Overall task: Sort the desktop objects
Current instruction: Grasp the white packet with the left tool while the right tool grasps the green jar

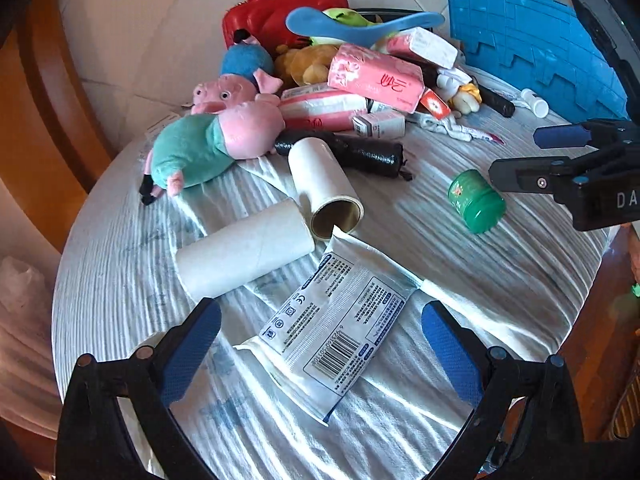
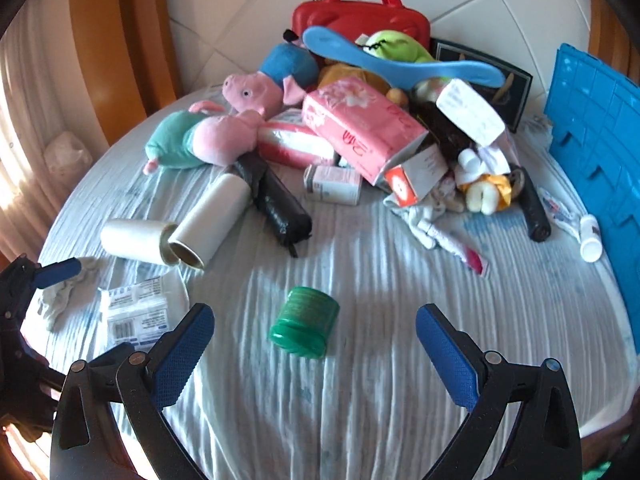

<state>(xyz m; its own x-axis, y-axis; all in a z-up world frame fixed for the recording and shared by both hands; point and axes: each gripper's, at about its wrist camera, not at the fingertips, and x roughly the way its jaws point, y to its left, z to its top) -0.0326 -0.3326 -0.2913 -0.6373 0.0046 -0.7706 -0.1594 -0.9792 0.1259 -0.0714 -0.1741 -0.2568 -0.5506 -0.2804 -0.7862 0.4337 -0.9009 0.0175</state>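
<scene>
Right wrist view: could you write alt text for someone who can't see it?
An open claw with blue pads hovers over a green jar lying on its side on a round table with a pale striped cloth. Behind it sits a jumble of plush pigs, pink tissue packs, white rolls and a red case.

Warm daylight is seen raking across the ribbed tablecloth [image 1: 400, 240] — bright streaks are thrown along its folds, with soft shadows between. Glare is picked up on the plastic packet [image 1: 332, 332]. Strong fisheye bending is noted at the edges, corners are vignetted black, and the right wrist view is slightly softened — faint blur throughout.
</scene>
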